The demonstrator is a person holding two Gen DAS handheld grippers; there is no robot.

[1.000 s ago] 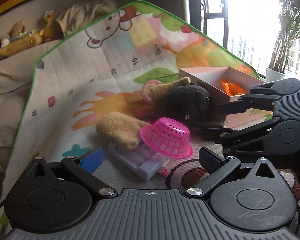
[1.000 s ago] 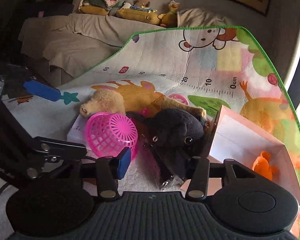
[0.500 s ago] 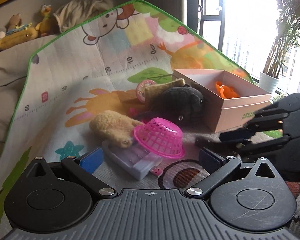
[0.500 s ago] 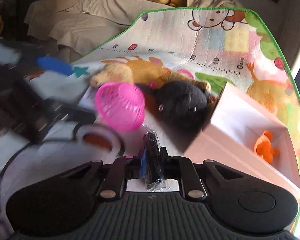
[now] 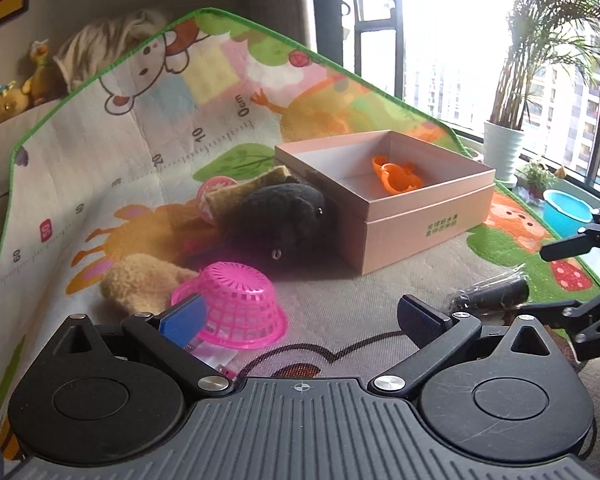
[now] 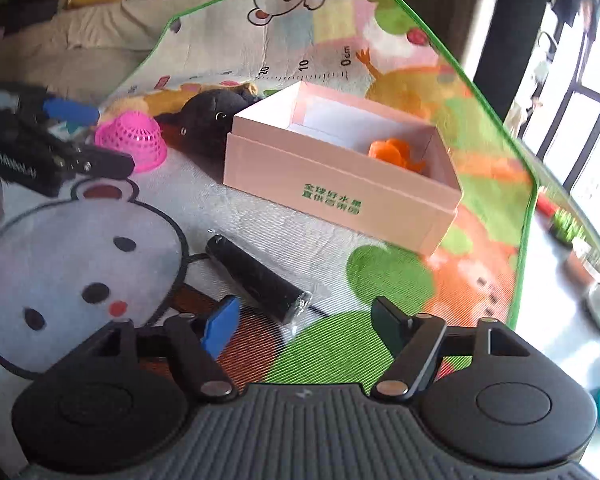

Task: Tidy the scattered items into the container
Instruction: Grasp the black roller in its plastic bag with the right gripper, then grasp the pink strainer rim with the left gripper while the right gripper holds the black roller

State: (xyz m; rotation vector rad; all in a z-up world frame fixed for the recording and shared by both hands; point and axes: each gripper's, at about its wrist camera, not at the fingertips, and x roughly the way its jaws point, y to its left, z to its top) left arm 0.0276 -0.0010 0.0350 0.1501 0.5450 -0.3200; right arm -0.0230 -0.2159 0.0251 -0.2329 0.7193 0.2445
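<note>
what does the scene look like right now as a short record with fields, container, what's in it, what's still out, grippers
container: pink cardboard box, open, on the play mat
inside box: orange plastic toy
still out: black wrapped cylinder lying on the mat; overturned pink mesh basket; black plush toy; tan plush toy
right hand-held gripper: open, jaws have just been opening, cylinder lies just ahead of them, not gripped
left hand-held gripper: open, empty, near the pink basket
</note>
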